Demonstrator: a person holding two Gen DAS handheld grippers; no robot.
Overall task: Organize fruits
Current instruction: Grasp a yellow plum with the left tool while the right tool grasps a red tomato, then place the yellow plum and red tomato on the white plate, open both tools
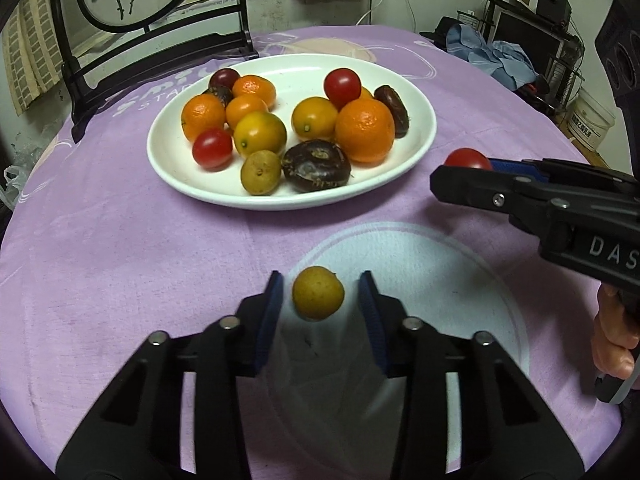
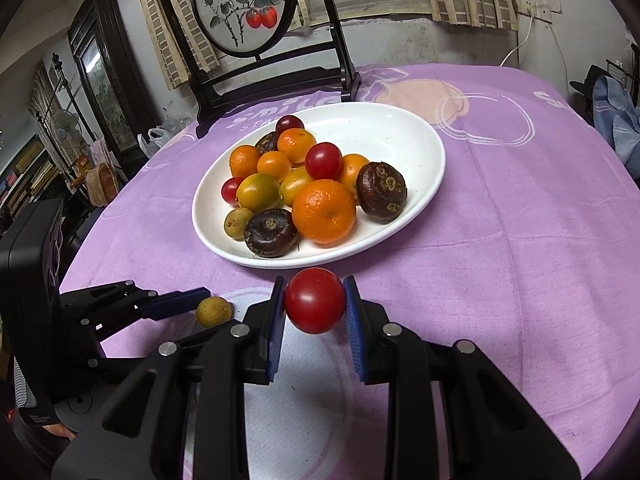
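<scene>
A white oval plate (image 1: 224,200) (image 2: 256,260) holds several oranges, kumquats, cherry tomatoes and dark brown fruits. My left gripper (image 1: 320,284) is open just in front of the plate. A small yellow-brown fruit (image 1: 318,293) (image 2: 214,311) sits between its blue pads with a gap on each side. I cannot tell whether that fruit rests on the cloth. My right gripper (image 2: 315,284) (image 1: 468,168) is shut on a red cherry tomato (image 2: 315,300) (image 1: 468,159), held above the cloth near the plate's front right rim. In the right wrist view the left gripper (image 2: 208,312) shows at the lower left.
A purple tablecloth (image 1: 120,240) with a white ring print (image 1: 460,248) covers the round table. A black-framed round painting on a stand (image 1: 160,12) (image 2: 248,12) stands behind the plate. A hand (image 1: 612,344) grips the right tool. Clothes and shelves lie past the table's right edge.
</scene>
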